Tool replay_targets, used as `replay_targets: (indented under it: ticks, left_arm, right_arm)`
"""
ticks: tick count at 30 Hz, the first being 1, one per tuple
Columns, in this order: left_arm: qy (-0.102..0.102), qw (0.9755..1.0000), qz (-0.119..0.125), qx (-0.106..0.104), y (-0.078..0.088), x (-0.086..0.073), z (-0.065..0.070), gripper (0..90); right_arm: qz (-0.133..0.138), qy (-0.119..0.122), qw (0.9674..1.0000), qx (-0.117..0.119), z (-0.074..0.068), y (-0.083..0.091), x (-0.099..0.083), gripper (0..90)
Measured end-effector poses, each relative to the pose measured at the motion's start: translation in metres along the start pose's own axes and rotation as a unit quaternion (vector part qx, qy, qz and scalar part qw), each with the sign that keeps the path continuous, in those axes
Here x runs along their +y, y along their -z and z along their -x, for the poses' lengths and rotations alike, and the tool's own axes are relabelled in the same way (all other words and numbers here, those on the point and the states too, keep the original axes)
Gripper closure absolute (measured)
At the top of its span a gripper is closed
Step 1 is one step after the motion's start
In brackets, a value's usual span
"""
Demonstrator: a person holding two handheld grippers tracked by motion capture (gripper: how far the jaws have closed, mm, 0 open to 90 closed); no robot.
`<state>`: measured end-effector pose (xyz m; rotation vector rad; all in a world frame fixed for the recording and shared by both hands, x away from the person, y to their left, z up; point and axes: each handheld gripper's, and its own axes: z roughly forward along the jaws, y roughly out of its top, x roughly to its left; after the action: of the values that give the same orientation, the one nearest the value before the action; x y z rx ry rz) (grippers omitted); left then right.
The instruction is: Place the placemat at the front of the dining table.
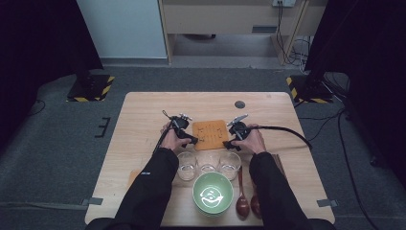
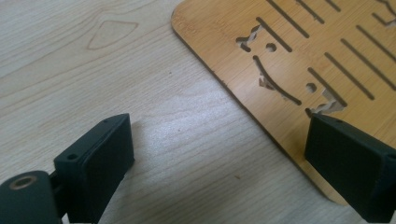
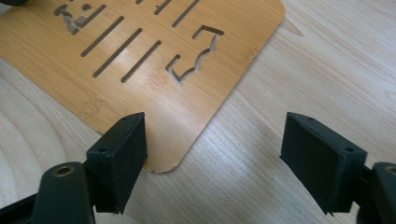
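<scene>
Both tongs, left (image 1: 190, 139) and right (image 1: 229, 143), gape empty beside the mat (image 1: 209, 134); next, I pinch its near corners.

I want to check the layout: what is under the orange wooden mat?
The wooden mat lies flat on the table; pale tabletop shows through its slots and around it. What its solid parts cover is hidden.

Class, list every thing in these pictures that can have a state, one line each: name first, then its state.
Left hand-held gripper: open, at the mat's edge, gripping nothing.
Right hand-held gripper: open, astride the mat's corner, not clamped.
Bamboo mat: flat on the table, between both grippers.
Three glasses: upright, in a row, look empty.
Green bowl: upright, near the table's front edge.
Two wooden spoons: lying beside the bowl.
</scene>
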<state>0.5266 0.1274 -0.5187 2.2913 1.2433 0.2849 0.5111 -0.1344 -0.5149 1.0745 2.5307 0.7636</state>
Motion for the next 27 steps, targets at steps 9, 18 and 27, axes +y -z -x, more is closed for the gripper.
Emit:
replay_targets:
  ticks: [9,18,27]
  left_arm:
    - [-0.004,0.9998,0.003,0.020,0.001,0.000,-0.006,9.6]
    - [0.013,0.9993,0.034,0.002,0.005,-0.004,-0.006,16.3]
    - [-0.020,0.9985,0.043,-0.029,0.007,-0.015,0.002,10.3]
  right_arm:
    - [0.021,0.002,0.9988,0.044,-0.008,-0.003,-0.002,29.2]
    - [0.038,0.014,0.9980,0.048,-0.014,-0.006,-0.007,29.4]
    - [0.053,0.001,0.9972,0.052,-0.018,-0.007,-0.008,30.4]
